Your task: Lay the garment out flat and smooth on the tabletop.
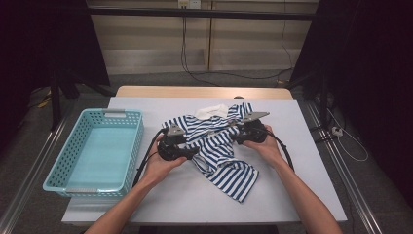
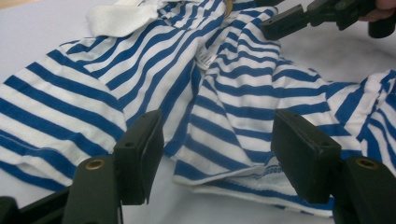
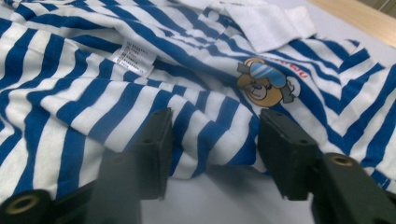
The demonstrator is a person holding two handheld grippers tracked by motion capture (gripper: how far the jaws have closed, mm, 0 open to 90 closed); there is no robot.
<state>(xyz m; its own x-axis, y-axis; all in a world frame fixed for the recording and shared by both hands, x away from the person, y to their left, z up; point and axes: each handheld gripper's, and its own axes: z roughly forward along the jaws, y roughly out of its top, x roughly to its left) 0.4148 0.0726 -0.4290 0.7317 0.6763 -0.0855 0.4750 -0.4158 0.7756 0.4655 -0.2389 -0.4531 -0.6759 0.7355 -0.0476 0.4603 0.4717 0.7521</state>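
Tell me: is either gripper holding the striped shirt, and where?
Nothing is held. Left gripper and right gripper stand open at the striped shirt's edges.

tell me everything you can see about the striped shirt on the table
The striped shirt is a small blue-and-white garment of soft knit-looking cloth with a white collar, a cartoon bear print and a white care label. It lies crumpled and partly folded on the white table, right of the basket. Both open tools straddle folds of it without pinching.
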